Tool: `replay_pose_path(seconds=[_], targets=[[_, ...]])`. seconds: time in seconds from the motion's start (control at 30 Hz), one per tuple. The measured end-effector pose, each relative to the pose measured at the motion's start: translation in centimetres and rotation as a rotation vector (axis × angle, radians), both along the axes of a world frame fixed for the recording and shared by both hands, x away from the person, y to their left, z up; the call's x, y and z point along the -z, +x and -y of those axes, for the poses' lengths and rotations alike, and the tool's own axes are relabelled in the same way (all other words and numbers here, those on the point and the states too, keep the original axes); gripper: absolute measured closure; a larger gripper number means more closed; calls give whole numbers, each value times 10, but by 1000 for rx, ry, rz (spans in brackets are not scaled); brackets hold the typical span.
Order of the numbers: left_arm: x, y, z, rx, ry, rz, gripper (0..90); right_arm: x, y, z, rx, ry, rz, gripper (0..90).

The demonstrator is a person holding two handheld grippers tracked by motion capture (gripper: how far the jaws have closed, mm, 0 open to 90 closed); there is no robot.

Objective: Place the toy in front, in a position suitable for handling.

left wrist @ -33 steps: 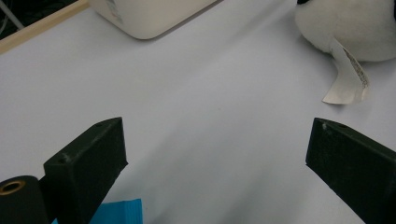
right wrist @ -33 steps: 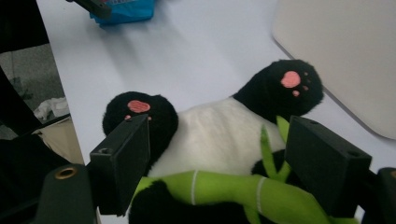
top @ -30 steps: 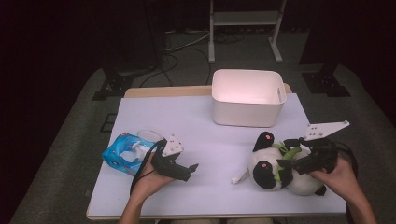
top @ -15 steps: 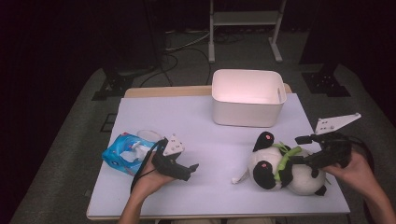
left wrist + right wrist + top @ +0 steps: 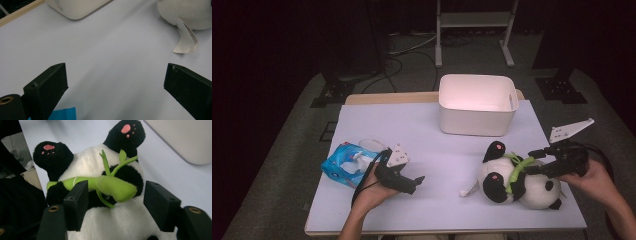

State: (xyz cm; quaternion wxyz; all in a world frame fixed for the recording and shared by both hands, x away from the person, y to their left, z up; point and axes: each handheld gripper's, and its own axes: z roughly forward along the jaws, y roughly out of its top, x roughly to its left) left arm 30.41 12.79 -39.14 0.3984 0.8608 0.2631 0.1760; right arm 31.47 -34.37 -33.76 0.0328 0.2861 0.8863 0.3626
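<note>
White table [image 5: 437,150] in a dark room. Left gripper [image 5: 412,181] open, empty. Right gripper [image 5: 532,161] closing, jaws astride the panda's [image 5: 512,180] bamboo [image 5: 110,185]; tag [image 5: 186,37] unreadable.

Both claws are chunky matte black: left claw [image 5: 414,181], right claw [image 5: 532,161], brass-ringed screw holes behind the jaws, grey triangle plate above each, black cable trailing behind.

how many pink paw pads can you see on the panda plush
2. On the black-and-white panda plush toy, one pink paw pad sits on the left black foot and one on the right in the right gripper view; others may be hidden underneath.
</note>
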Motion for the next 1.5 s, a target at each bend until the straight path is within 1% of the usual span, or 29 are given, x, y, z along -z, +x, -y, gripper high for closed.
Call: replay_pose_path(seconds=[0.03,0.07,0.1,0.13,0.2,0.27,0.33,0.43,0.47,0.5,0.57,0.63,0.67,0.7,0.77,0.87,0.93,1.0,1.13,1.23,1.33,1.37,1.43,1.5], targets=[[0,0,0,0,-1,0,41,1,0,-1,-5,3,-12,442],[0,0,0,-3,-4,-1,41,1,0,-1,-9,-2,-11,478],[0,0,0,-7,-8,-4,41,1,0,-1,-6,-10,-6,535],[0,0,-1,-5,0,-4,41,1,0,-1,-7,-11,-4,590],[0,-1,-1,-5,-1,-5,41,1,0,-1,-17,-4,-11,644],[0,-1,-2,-7,4,-2,41,0,1,0,-26,8,-31,691],[-1,-1,-3,-10,9,6,41,-1,2,-1,-36,19,-40,739],[-2,-1,-4,-18,-4,8,41,-3,2,-2,-67,17,-33,754],[-2,-1,-4,-19,-4,9,41,-5,2,-3,-77,6,-27,758],[-2,-1,-4,-19,-4,8,41,-6,2,-3,-85,1,-11,761],[-1,-1,-5,-13,5,9,41,-7,3,-4,-97,5,-21,767],[-1,-1,-4,-14,7,7,41,-9,4,-5,-115,22,-15,768],[-1,-1,-4,-15,6,6,41,-10,5,-5,-117,19,-20,768],[0,-1,-4,-16,4,5,41,-11,5,-5,-120,17,-14,769],[0,0,-4,-17,5,4,41,-12,7,-6,-132,22,-27,769],[-1,0,-5,-16,10,5,42,-16,8,-10,-150,18,-23,770],[-1,0,-6,-17,12,6,41,-20,9,-13,-159,19,-13,770],[-1,0,-6,-21,9,3,41,-23,12,-16,-167,30,-9,770],[-2,1,-9,-24,13,4,41,-28,15,-27,-186,27,5,770],[-3,0,-10,-26,13,7,41,-32,17,-39,-218,18,7,770],[-3,0,-11,-34,2,11,41,-35,19,-53,-239,18,6,769],[-5,0,-13,-28,13,10,41,-36,20,-57,-249,18,6,769],[-5,0,-14,-36,4,15,41,-37,21,-67,-264,18,15,769],[-5,0,-15,-39,2,10,41,-37,23,-76,-286,24,29,769]])
